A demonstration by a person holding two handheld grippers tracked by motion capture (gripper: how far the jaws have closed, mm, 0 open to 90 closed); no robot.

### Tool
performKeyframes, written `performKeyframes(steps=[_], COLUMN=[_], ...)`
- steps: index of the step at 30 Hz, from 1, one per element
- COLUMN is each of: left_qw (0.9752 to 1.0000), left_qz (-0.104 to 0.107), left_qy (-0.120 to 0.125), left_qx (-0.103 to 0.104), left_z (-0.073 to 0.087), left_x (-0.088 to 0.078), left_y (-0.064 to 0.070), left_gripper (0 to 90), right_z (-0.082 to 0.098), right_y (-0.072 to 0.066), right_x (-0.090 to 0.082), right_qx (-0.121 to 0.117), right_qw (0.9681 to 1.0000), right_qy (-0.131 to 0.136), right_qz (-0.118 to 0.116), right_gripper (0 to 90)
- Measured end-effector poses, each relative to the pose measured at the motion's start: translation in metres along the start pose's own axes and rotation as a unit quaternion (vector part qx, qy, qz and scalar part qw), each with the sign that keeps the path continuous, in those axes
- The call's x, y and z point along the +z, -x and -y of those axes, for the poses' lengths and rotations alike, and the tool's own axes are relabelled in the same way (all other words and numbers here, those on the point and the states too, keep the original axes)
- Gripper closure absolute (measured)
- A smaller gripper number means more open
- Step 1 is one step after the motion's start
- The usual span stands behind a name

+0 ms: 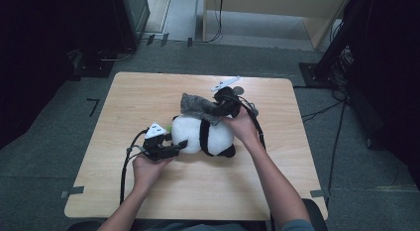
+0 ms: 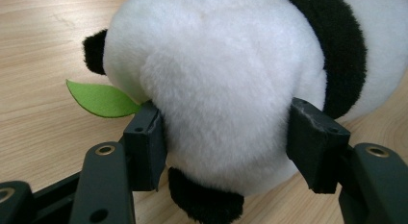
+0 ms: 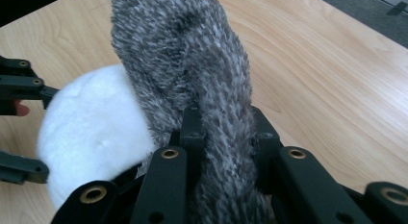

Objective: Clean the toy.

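High view: left tongs [image 1: 179, 147] pinch panda [image 1: 198, 134], seemingly mid-table [image 1: 148, 92].

Dim, soft high view with dark edges; close gripper views brighter, sharp.

Overhead view faces the table [image 1: 119, 191]; both tongs views crowd the panda [image 2: 216, 89].

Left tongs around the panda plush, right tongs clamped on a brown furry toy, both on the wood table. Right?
Nearly. The furry toy in the right tongs is grey, not brown; the right gripper view shows its speckled grey pile pinched between the jaws. The rest holds: the left tongs sit around the panda plush, both on the wood table.
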State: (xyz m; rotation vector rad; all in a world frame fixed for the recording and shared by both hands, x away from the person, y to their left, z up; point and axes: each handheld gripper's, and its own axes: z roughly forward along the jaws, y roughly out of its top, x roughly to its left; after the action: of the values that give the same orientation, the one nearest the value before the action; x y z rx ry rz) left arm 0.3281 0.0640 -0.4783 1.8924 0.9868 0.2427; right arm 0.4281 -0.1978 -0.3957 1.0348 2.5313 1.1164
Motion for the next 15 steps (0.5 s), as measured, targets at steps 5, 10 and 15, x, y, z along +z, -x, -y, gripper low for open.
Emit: performKeyframes(steps=[5,10,15], left_qw=[1.0000,0.9999,0.9998], left_qz=[0.002,0.006,0.011], left_qy=[-0.002,-0.008,-0.013], left_qx=[-0.003,-0.005,-0.009], left_z=[-0.001,-0.001,-0.002], left_x=[0.000,0.000,0.000], left_y=[0.000,-0.002,-0.004], left_gripper=[37.0,36.8,36.4], right_z=[0.005,0.013,0.021], right_y=[0.010,0.022,0.033], right_x=[-0.012,-0.026,-0.035], right_qx=[0.006,0.016,0.026], right_qw=[0.9999,0.9995,0.9991], right_qy=[0.005,0.015,0.017], right_qz=[0.012,0.022,0.027], right_gripper=[74.4,74.4,74.3])
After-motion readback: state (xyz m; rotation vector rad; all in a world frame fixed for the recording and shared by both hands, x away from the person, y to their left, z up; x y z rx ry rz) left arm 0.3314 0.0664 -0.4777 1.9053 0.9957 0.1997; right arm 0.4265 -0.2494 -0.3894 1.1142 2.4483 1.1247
